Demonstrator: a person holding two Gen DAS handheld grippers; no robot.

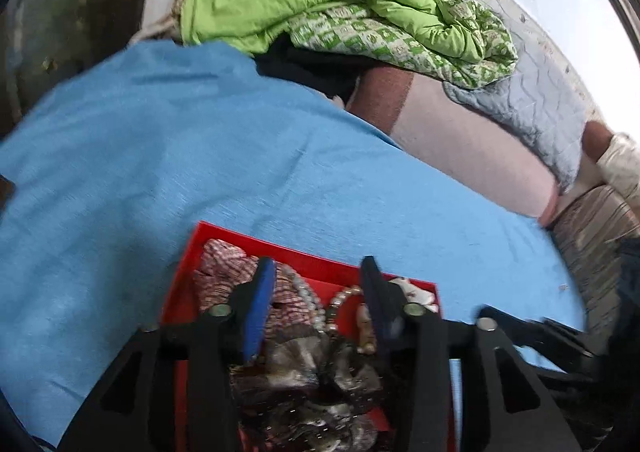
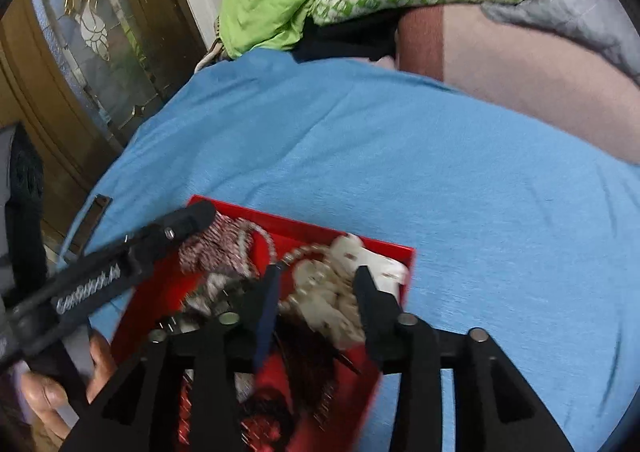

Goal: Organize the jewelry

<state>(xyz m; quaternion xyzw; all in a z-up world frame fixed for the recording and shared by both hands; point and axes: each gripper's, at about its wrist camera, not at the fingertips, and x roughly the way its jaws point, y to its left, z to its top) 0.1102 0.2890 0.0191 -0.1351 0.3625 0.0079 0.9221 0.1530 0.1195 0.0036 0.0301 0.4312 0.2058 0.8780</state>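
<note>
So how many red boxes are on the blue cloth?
1. The red box sits on the blue cloth, full of tangled jewelry, right under both open grippers. Another could hide outside the views.

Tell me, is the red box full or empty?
Full. The shallow red box on the blue cloth is heaped with pearl bead strands, a red-and-white patterned piece and dark tangled jewelry.

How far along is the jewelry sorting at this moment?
Done: nothing looks sorted; beads, pearl strands and dark pieces lie jumbled in the red tray on the blue cloth.
In hand: nothing; the left gripper and right gripper hover open over the pile.
Left: picking out and arranging every piece.
</note>
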